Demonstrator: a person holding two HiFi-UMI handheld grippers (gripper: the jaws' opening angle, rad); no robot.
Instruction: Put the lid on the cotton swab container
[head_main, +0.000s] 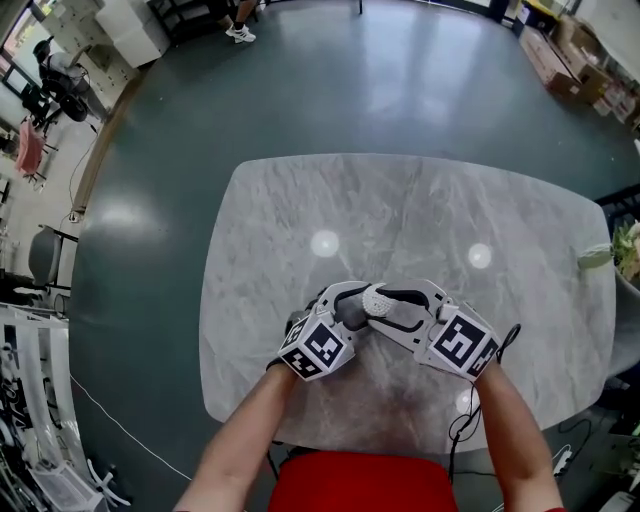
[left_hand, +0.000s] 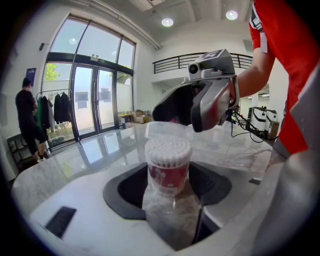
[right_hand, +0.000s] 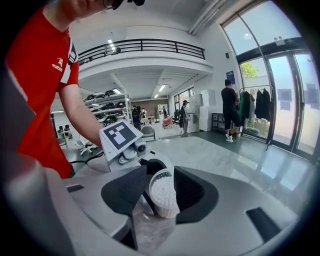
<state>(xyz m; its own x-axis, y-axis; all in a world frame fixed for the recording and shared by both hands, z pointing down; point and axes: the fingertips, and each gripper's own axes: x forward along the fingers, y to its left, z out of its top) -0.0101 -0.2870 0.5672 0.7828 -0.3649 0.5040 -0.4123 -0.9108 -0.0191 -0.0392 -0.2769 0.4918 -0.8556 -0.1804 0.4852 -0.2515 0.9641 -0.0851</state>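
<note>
Both tools meet at mid desk (head_main: 400, 200), close to the near edge.

Left tool (head_main: 345, 312): jaws wide, pads pressing both sides of the cotton swab container (left_hand: 169, 170). Container stands upright on the desk between them, red label facing the left gripper view, white swab tips packed at the top.

Right tool (head_main: 395, 310): comes in from the opposite side and above, jaws partly closed on the clear lid (left_hand: 165, 130). In the right gripper view the swab tips show through it as a white dotted disc, with a black pad touching each side.

Lid sits at the container's mouth, right over the swab tips and slightly tilted. Can't tell if it's seated.

Background: person (left_hand: 27, 120) standing by the glass doors (left_hand: 95, 100), well away from the desk.
</note>
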